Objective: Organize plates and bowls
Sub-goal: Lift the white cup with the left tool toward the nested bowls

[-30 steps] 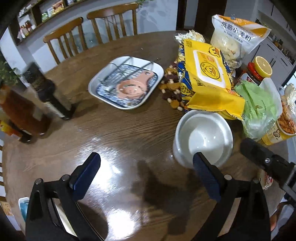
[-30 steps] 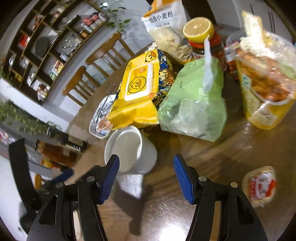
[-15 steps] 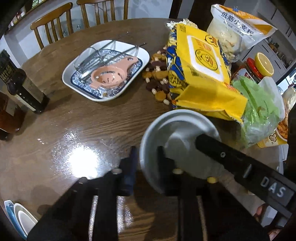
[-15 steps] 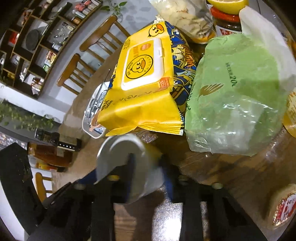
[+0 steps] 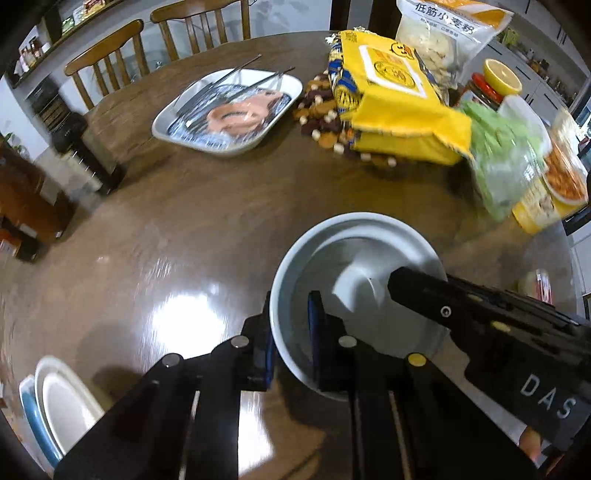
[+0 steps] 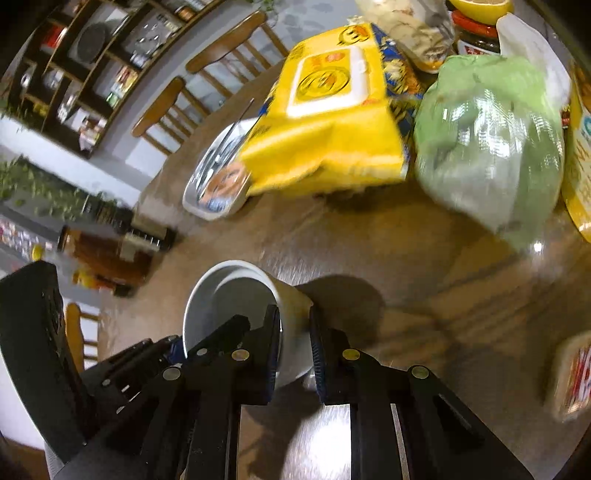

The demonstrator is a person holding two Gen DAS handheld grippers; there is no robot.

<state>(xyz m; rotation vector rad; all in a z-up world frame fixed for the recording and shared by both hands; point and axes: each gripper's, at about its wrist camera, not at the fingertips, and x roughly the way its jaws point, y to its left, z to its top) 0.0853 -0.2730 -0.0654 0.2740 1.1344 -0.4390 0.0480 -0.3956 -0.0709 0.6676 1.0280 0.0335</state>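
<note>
A white bowl (image 5: 354,273) is held over the round wooden table (image 5: 207,206). My left gripper (image 5: 290,339) is shut on its near-left rim, one finger inside and one outside. My right gripper (image 6: 295,343) is shut on the opposite wall of the same bowl (image 6: 229,295); its black body (image 5: 480,325) crosses the lower right of the left wrist view. A stack of a white bowl in a blue one (image 5: 55,406) sits at the near-left table edge. A white and blue rectangular plate (image 5: 229,110) with metal utensils and a pink strainer lies further back.
A yellow wipes pack (image 5: 395,103), scattered nuts (image 5: 325,118), a green bag (image 5: 506,162), a flour bag (image 5: 447,33), a jar with a lemon half (image 5: 498,77) and a snack tub (image 5: 554,188) crowd the right. Dark bottles (image 5: 85,147) stand at left. Chairs (image 5: 110,59) are beyond.
Both grippers went from open to shut on the white bowl's rim. The bowl has since moved back toward me, away from the yellow pack and green bag.
</note>
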